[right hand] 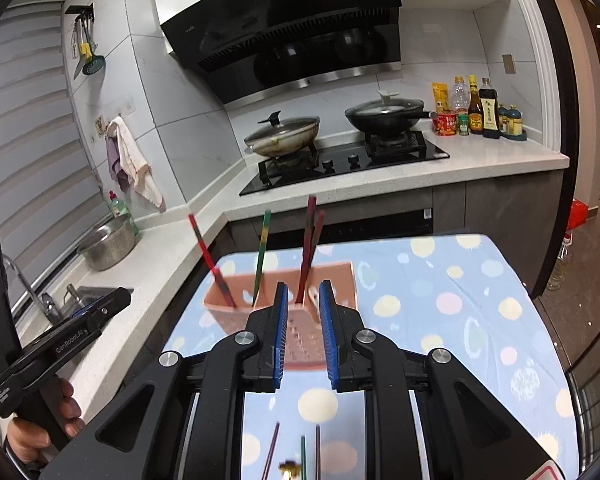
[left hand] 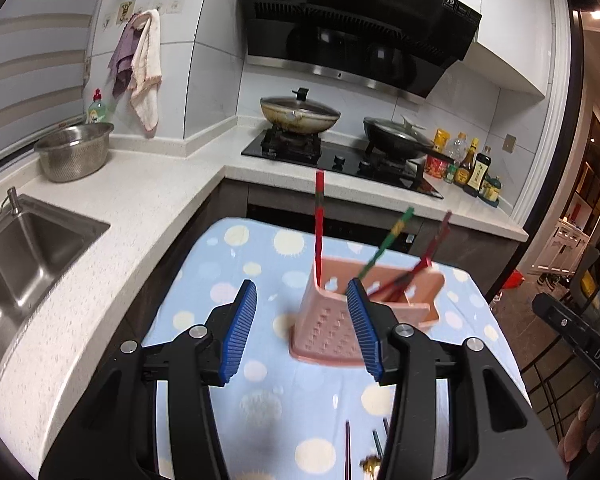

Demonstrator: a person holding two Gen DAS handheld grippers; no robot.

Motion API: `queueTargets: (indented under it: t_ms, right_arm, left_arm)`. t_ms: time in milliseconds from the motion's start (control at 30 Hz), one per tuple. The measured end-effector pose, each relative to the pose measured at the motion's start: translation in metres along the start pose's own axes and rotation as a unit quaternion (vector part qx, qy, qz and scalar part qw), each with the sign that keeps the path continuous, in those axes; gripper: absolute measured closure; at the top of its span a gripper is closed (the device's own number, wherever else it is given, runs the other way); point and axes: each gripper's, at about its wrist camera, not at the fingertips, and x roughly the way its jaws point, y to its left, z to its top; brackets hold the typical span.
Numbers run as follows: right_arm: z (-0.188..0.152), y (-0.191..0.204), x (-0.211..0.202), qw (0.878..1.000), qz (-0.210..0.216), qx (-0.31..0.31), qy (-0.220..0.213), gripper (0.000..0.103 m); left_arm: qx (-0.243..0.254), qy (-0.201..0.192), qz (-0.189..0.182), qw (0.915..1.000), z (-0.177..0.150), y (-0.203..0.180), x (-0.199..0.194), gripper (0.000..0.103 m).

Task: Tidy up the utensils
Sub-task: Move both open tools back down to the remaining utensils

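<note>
Upright, pink perforated holder [left hand: 332,320] carries four coloured chopsticks [right hand: 262,254].

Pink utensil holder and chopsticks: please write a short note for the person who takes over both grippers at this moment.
Left gripper: open, empty, hovering before the pink holder.
Right gripper: open with a narrower gap, empty, also facing the holder.
Holder stands on the dotted blue cloth.
Done: four chopsticks stand in it: a red one at the left, a green-yellow one, two dark red ones together.
Left: several chopsticks and a small gold piece lie on the cloth at the near edge, beneath the grippers. Exact count is hidden.
</note>
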Motion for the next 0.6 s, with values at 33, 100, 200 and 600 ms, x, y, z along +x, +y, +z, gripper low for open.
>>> queueTargets:
  t_ms: [33,100,200,600]
  right_arm:
    - [-0.009,0.000,-0.004,1.000,-0.004,-0.004,0.006,0.085]
    - [-0.029,-0.001,-0.013,1.000,-0.008,-0.010,0.019,0.085]
    - [-0.060,-0.004,-0.025,0.999,-0.015,-0.011,0.045,0.085]
    - [-0.176,-0.012,-0.059,0.989,-0.042,-0.026,0.138,0.085]
  left_arm:
    - [0.001,0.006,0.000,1.0000,-0.007,0.000,-0.002,0.058]
    - [0.004,0.018,0.000,0.9998,-0.024,0.000,-0.009,0.058]
    - [0.002,0.040,-0.002,0.9992,-0.052,0.000,-0.017,0.058]
    - [-0.009,0.142,-0.008,0.9898,-0.167,0.002,-0.040,0.058]
